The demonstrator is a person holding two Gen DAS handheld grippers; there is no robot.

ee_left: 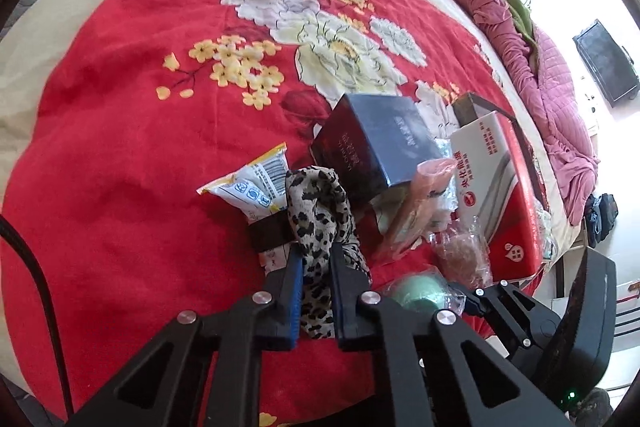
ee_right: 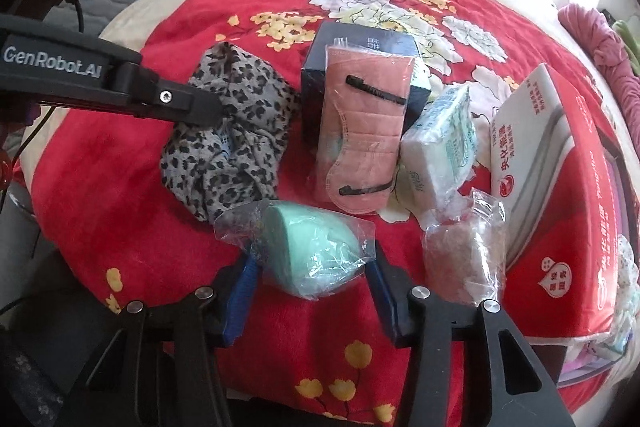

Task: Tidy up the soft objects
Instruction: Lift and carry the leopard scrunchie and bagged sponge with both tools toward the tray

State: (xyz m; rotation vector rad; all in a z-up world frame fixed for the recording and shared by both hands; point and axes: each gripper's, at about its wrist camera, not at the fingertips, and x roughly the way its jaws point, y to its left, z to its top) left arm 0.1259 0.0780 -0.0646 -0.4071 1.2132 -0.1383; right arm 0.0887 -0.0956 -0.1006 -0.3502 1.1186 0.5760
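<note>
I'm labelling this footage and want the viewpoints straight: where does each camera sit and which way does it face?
Left wrist: on the left gripper, looking steeply down at the leopard scarf pinched between its fingers.
Right wrist: on the right gripper, looking down at the bagged green sponge between its fingers; left gripper enters.
Shared: scarf, sponge, dark box, red blanket.

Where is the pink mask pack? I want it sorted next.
In the right wrist view, the pink mask pack leans against the dark box mid-frame, between the leopard-print scarf and the tissue pack.
</note>
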